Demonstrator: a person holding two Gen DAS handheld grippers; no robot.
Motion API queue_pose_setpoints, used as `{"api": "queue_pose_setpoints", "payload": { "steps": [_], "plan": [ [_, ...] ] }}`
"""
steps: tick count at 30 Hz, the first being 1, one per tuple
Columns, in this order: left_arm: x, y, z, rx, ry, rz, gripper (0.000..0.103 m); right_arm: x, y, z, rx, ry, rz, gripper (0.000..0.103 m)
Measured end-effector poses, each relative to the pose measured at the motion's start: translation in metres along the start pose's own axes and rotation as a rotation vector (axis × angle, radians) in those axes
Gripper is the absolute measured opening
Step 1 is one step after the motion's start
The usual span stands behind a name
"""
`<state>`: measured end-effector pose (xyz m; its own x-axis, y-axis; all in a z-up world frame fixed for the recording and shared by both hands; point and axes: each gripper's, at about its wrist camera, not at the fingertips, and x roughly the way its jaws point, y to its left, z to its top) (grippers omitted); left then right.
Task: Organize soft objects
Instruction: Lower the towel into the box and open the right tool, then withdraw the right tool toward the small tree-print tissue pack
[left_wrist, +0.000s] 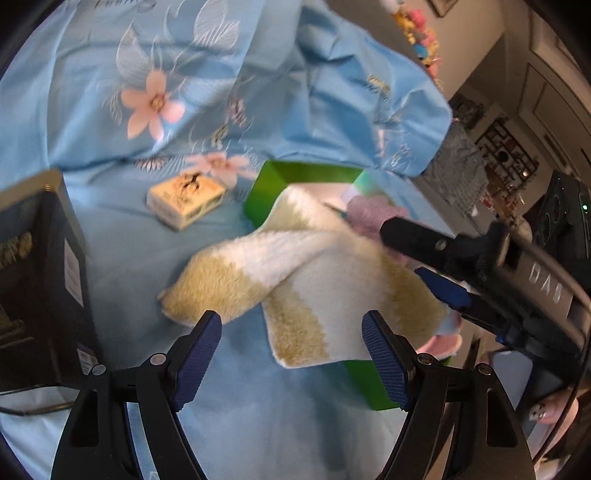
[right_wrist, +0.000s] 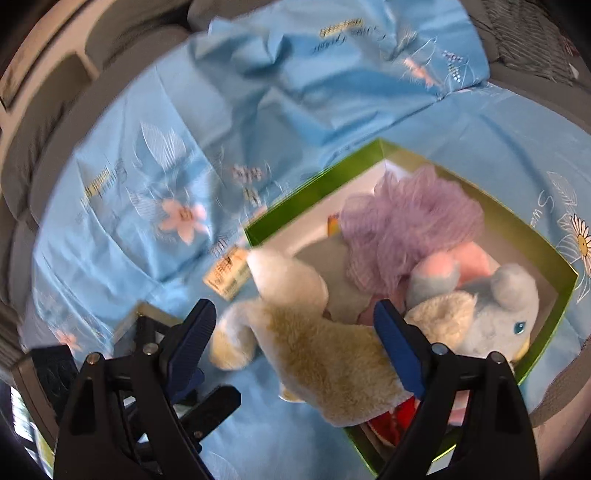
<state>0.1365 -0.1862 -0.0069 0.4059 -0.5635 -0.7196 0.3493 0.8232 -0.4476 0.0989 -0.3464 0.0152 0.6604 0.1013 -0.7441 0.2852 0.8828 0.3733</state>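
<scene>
Two tongs (left_wrist: 291, 354) (right_wrist: 295, 343) open, one towel (left_wrist: 295, 280)

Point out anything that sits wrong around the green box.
The fluffy cream-and-tan towel hangs over the green cardboard box's near wall, half in, half on the blue floral sheet. Both grippers stand open, off it.

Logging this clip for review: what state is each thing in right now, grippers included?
Left gripper: open, holding nothing.
Right gripper: open, holding nothing.
Fuzzy socks: draped over the box rim, partly out on the sheet.
Green box: open, lidless.
Purple bath pouf: inside the box.
Blue plush toy: inside the box.
Small cream carton: closed, on the sheet.
</scene>
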Motion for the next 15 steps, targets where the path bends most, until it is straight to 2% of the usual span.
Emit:
{"api": "queue_pose_setpoints", "payload": {
  "steps": [3,4,5,6,7,8,12,13,15],
  "plan": [
    [0.010,0.003,-0.001,-0.005,0.022,0.011,0.078,0.013,0.005,-0.005,-0.040,0.022,-0.067,0.086],
    [0.013,0.003,-0.001,-0.005,0.029,0.013,0.078,0.015,0.006,-0.006,-0.052,0.015,-0.091,0.078],
    [0.017,0.002,-0.002,-0.006,0.036,0.014,0.078,0.014,0.007,-0.006,-0.061,0.008,-0.108,0.058],
    [0.020,0.001,-0.001,-0.006,0.041,0.012,0.078,0.017,0.005,-0.006,-0.070,0.012,-0.111,0.043],
    [0.023,-0.001,-0.002,-0.009,0.047,0.006,0.078,0.019,0.001,-0.006,-0.054,0.028,-0.071,0.017],
    [0.024,-0.003,-0.002,-0.009,0.049,-0.001,0.078,0.023,-0.004,-0.005,-0.029,0.038,-0.017,0.010],
    [0.024,-0.012,0.000,0.002,0.047,-0.005,0.078,0.007,-0.018,0.001,0.058,-0.020,0.097,0.008],
    [0.020,-0.017,0.002,0.016,0.036,-0.008,0.078,-0.008,-0.024,0.006,0.094,-0.066,0.157,0.008],
    [0.013,-0.023,0.008,0.041,0.014,-0.015,0.078,-0.031,-0.026,0.013,0.117,-0.142,0.203,0.007]
  ]
}}
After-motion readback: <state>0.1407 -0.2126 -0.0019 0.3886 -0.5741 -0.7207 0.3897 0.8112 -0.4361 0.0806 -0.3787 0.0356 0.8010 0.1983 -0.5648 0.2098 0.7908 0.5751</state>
